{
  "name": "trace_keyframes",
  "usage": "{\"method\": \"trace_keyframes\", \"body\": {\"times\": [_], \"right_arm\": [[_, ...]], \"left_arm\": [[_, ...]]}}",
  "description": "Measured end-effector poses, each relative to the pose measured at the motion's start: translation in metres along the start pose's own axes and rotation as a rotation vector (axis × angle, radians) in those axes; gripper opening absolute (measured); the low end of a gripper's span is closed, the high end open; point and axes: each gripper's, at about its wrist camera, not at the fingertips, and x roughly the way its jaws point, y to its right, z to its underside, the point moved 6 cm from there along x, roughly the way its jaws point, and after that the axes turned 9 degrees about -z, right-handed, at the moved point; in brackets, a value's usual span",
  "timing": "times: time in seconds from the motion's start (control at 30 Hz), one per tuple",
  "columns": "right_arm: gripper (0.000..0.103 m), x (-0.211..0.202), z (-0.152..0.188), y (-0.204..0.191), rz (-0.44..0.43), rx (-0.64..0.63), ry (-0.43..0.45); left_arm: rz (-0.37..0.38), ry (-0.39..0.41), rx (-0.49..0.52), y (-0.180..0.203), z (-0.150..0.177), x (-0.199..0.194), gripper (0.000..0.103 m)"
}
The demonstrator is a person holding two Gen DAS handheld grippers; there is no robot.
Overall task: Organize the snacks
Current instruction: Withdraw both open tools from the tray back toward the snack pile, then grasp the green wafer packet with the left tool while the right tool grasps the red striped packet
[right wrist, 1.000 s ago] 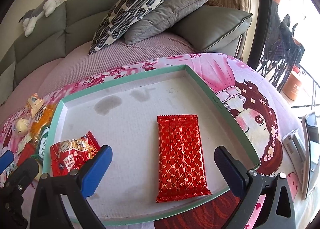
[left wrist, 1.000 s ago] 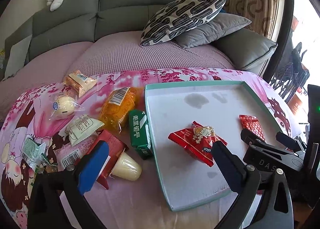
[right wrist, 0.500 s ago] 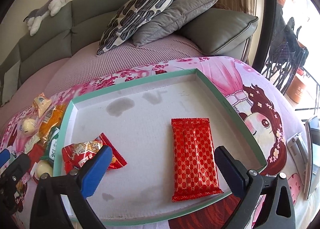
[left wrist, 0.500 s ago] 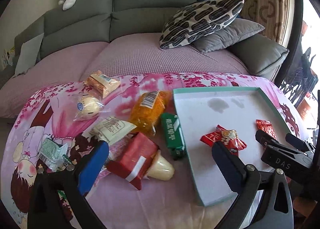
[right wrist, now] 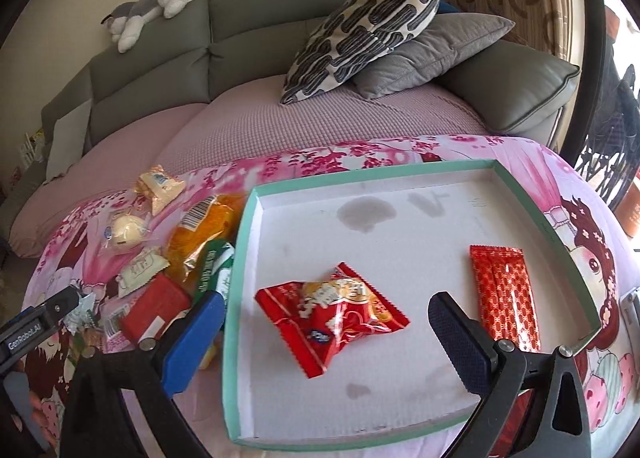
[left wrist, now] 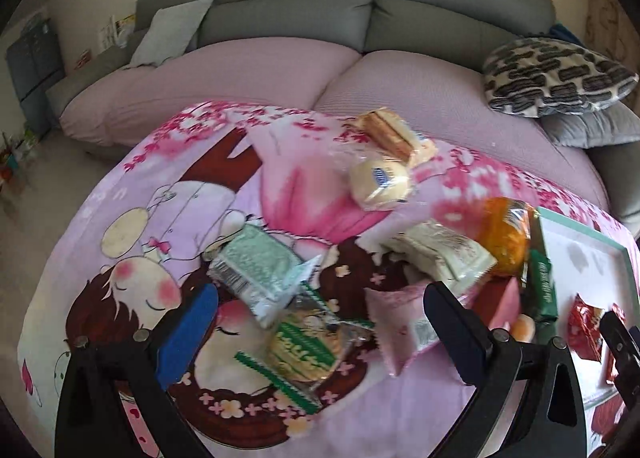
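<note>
Left tool has swung off the tray over to the loose snack pile; its jaws are wide, holding nothing. Right between its fingers sits a round cookie pack with green stripes, long axis running diagonally up-right. Right tool, also wide and empty, hovers over the crinkly red snack bag; the flat red packet beyond its right finger points lengthwise away.
</note>
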Motion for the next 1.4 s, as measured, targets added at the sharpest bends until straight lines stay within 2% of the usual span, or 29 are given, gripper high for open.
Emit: {"method": "trace_keyframes", "body": {"times": [0.2, 0.53, 0.73, 0.87, 0.97, 1.17, 1.3, 1.4], "right_arm": [[0.103, 0.007, 0.004, -0.040, -0.073, -0.052, -0.003], [0.103, 0.017, 0.010, -0.071, -0.137, -0.099, -0.023], [0.103, 0.022, 0.012, -0.079, -0.151, -0.103, -0.019], [0.103, 0.027, 0.015, -0.085, -0.181, -0.076, -0.029], [0.102, 0.029, 0.018, -0.095, -0.175, -0.106, -0.029], [0.096, 0.031, 0.020, -0.110, -0.138, -0.191, -0.029], [0.088, 0.043, 0.026, -0.115, -0.109, -0.243, -0.073], [0.087, 0.048, 0.025, -0.117, -0.097, -0.265, -0.087]], "left_arm": [[-0.103, -0.019, -0.067, -0.037, -0.002, 0.013, 0.102], [-0.135, -0.027, -0.107, -0.056, -0.005, 0.017, 0.102], [-0.100, -0.035, -0.129, -0.059, -0.003, 0.021, 0.102], [-0.040, -0.072, -0.137, -0.057, 0.001, 0.031, 0.102], [-0.009, -0.091, -0.144, -0.055, 0.003, 0.037, 0.102], [0.044, -0.127, -0.144, -0.046, 0.005, 0.052, 0.102], [0.047, -0.113, -0.113, -0.041, 0.001, 0.056, 0.102], [0.046, -0.111, -0.093, -0.039, -0.002, 0.061, 0.102]]}}
